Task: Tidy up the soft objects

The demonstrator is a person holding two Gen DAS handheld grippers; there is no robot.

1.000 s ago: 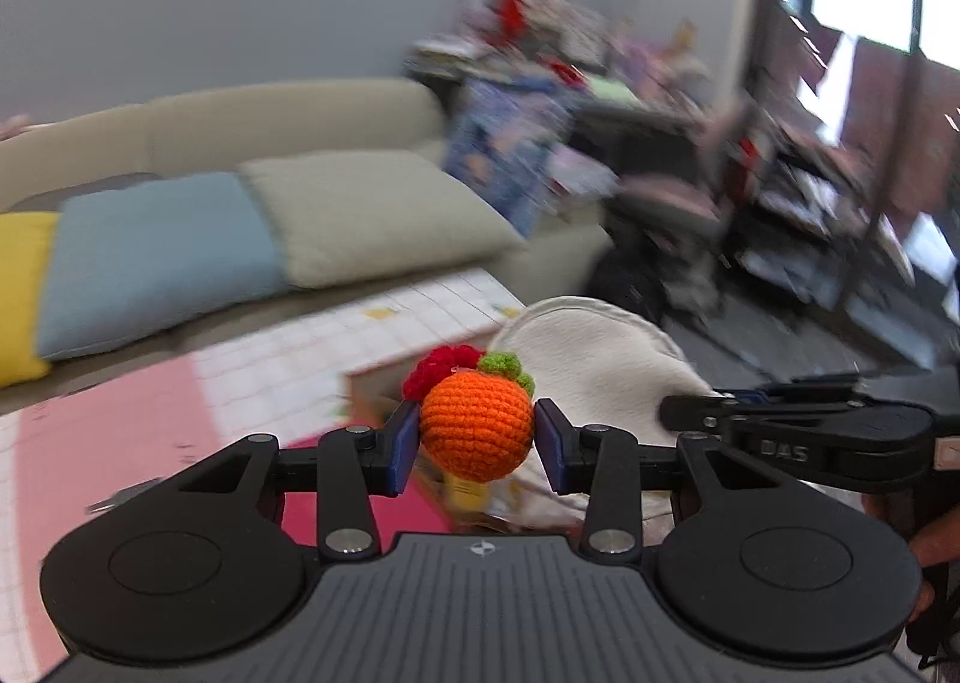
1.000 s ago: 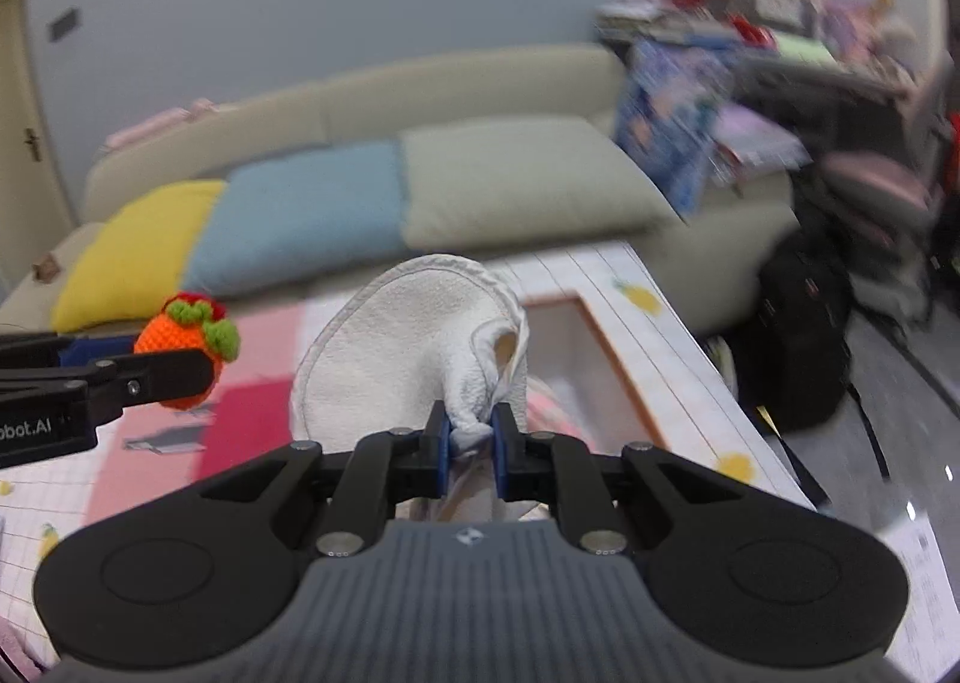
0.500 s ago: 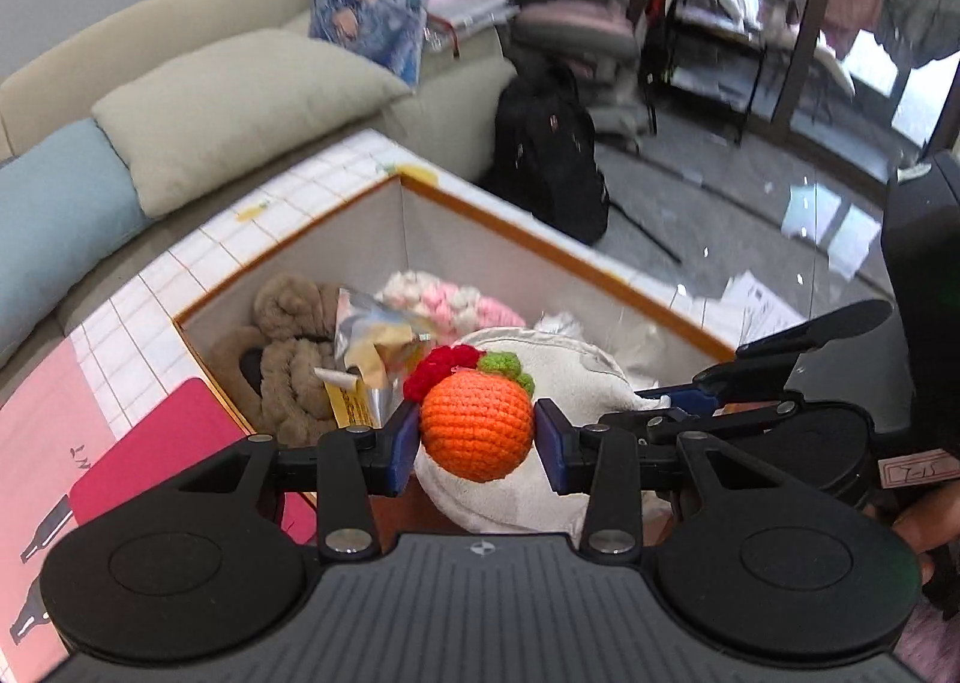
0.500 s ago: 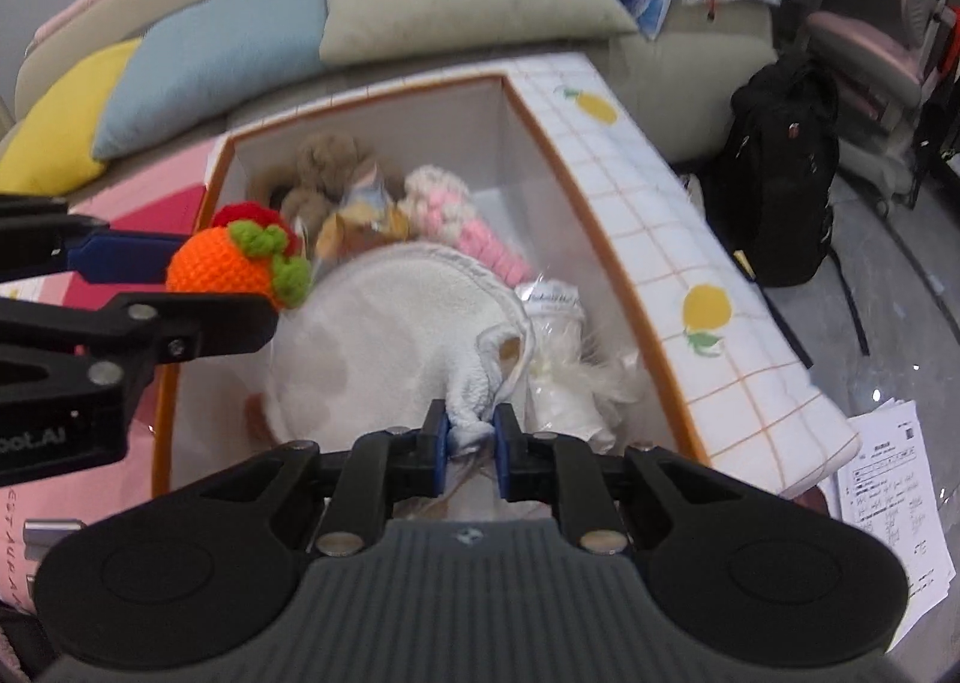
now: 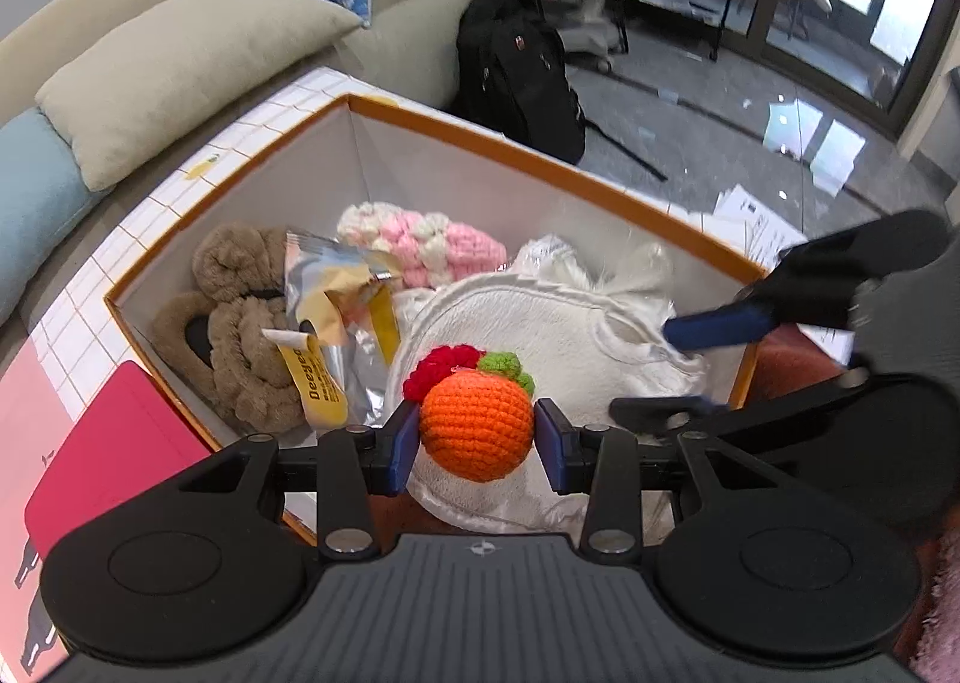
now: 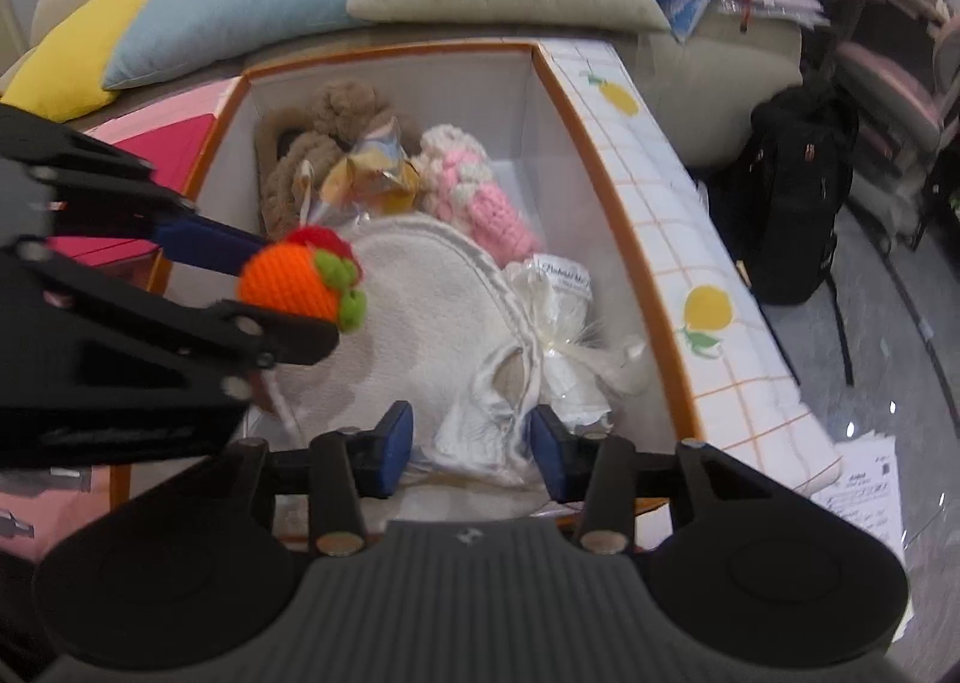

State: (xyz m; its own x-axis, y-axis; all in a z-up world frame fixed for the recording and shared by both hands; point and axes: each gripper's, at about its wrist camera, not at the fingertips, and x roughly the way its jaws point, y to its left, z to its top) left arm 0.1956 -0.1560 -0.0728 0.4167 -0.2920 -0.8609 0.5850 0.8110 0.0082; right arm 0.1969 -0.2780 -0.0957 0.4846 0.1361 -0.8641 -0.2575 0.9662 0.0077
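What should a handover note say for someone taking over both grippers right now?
Left gripper: shut on the crochet orange, held above the box.
Right gripper: jaws have just been opening; the white cloth lies between them, pads off it, so it is released.
In the box: white cloth on top, brown plush, snack bag, pink-and-white crochet piece, clear wrapped packet.
Done: cloth dropped in the box.
Left: lower the orange into the box and let go, then pull both grippers out.

Crocheted orange ball (image 5: 477,424), fluffy white cloth (image 5: 558,335), crinkled glossy foil packet (image 5: 336,293).
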